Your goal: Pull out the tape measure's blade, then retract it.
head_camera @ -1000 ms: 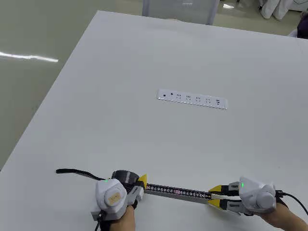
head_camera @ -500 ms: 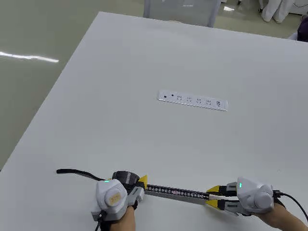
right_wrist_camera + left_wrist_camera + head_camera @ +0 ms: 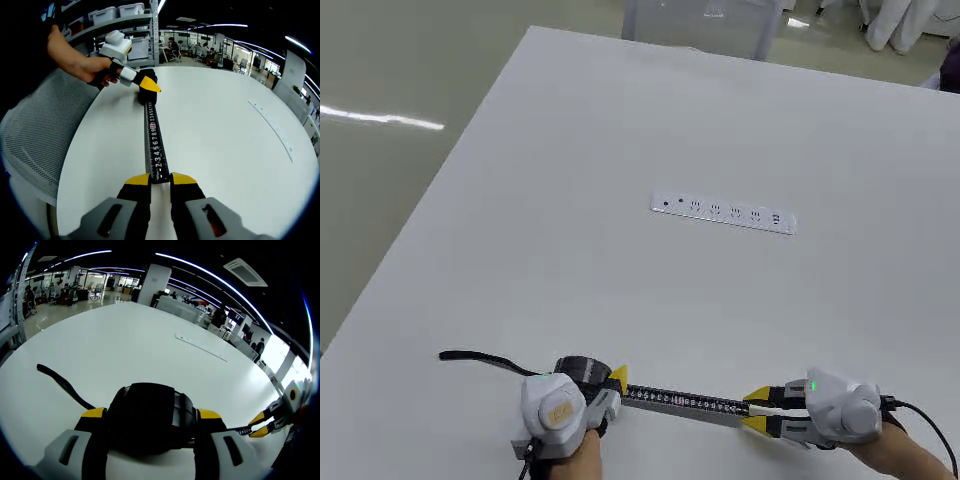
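Tape measure case [image 3: 150, 405] gripped between fingers of left gripper [image 3: 151, 414], blade [image 3: 152, 135] end pinched by right gripper [image 3: 160, 179] fingers.

Blade [image 3: 152, 142] tip buried between right tool [image 3: 160, 179] jaws. Head view: case [image 3: 578, 367] half hidden behind left tool [image 3: 150, 415], blade numerals too small to read, left hand [image 3: 568, 463] and right hand [image 3: 905, 453] cropped at bottom edge.

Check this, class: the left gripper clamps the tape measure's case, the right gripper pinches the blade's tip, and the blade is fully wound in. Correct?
Wrong on one point: the blade is pulled out, stretching between the case in the left gripper and the right gripper, as the right gripper view shows.
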